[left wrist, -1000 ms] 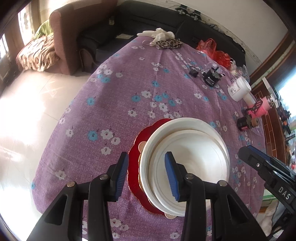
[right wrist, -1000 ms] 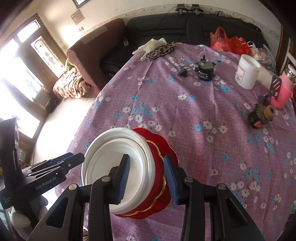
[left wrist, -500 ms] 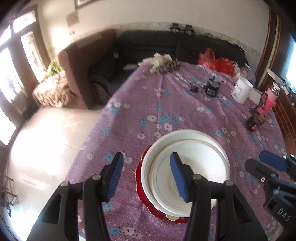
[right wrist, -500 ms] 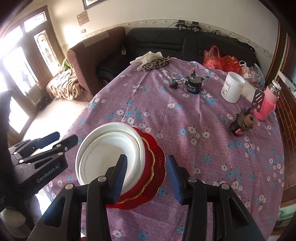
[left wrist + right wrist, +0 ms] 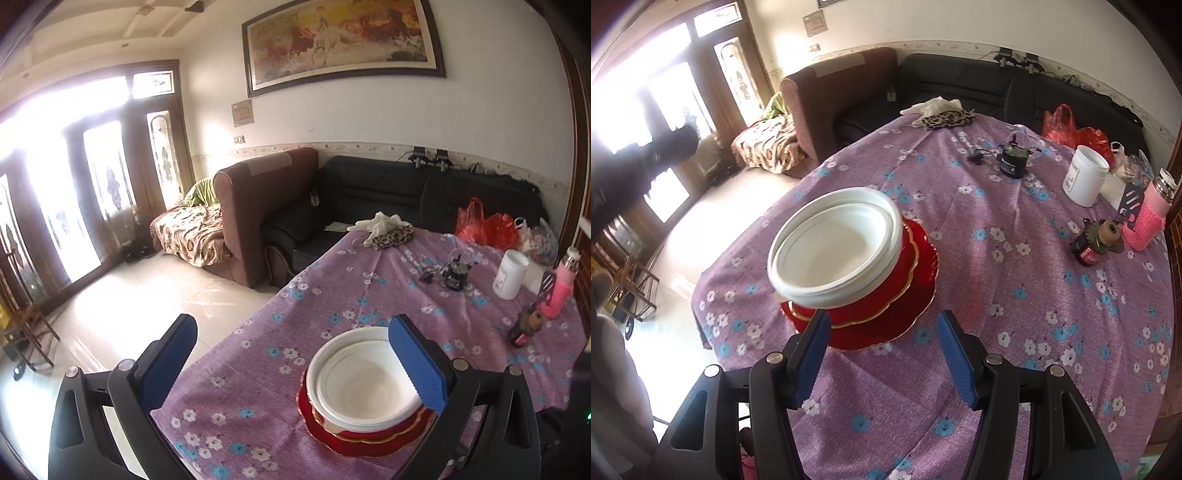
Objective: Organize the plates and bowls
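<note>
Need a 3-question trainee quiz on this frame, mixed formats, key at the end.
1. True or false: the white bowls sit nested on top of the red plates.
2. Multiple choice: the white jar stands (a) in the bowl stack, (b) at the far right of the table, near the pink bottle, (c) on the sofa.
3. Fill in: neither the left hand-held gripper nor the right hand-held gripper holds ____.

Key: 1 true; 2 b; 3 anything (both sets of jaws are opening, with nothing pressed between the pads).
</note>
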The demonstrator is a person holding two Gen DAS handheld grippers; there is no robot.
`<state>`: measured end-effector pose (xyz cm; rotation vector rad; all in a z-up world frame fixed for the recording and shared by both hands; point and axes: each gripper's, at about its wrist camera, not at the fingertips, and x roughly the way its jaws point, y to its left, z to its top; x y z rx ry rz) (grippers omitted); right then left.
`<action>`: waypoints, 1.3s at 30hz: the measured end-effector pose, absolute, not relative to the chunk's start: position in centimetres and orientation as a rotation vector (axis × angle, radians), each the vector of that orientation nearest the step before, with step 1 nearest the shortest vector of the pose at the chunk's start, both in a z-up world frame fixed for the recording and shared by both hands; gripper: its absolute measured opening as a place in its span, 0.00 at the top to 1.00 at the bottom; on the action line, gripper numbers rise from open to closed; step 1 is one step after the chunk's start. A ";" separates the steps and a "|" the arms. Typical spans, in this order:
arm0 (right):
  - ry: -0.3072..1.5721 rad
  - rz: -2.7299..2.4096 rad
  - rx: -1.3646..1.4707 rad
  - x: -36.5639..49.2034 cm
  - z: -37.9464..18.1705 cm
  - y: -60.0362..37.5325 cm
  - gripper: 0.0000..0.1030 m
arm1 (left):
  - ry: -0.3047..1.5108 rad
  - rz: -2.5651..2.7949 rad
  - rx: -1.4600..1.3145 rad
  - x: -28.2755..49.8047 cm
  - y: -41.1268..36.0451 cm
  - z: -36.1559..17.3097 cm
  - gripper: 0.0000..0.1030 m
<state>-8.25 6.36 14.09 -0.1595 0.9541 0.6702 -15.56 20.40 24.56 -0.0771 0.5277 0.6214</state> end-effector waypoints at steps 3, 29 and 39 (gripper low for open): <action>0.925 0.705 -0.169 -9.3 14.3 6.2 0.36 | 0.507 0.603 -0.116 -16.5 19.9 25.3 0.00; 0.930 0.729 -0.191 -11.0 13.3 7.6 0.33 | 0.696 0.509 -0.160 -15.3 19.9 21.9 0.00; 0.954 0.685 -0.198 -10.3 13.0 8.9 0.33 | 0.771 0.478 -0.161 -13.9 21.4 19.9 0.00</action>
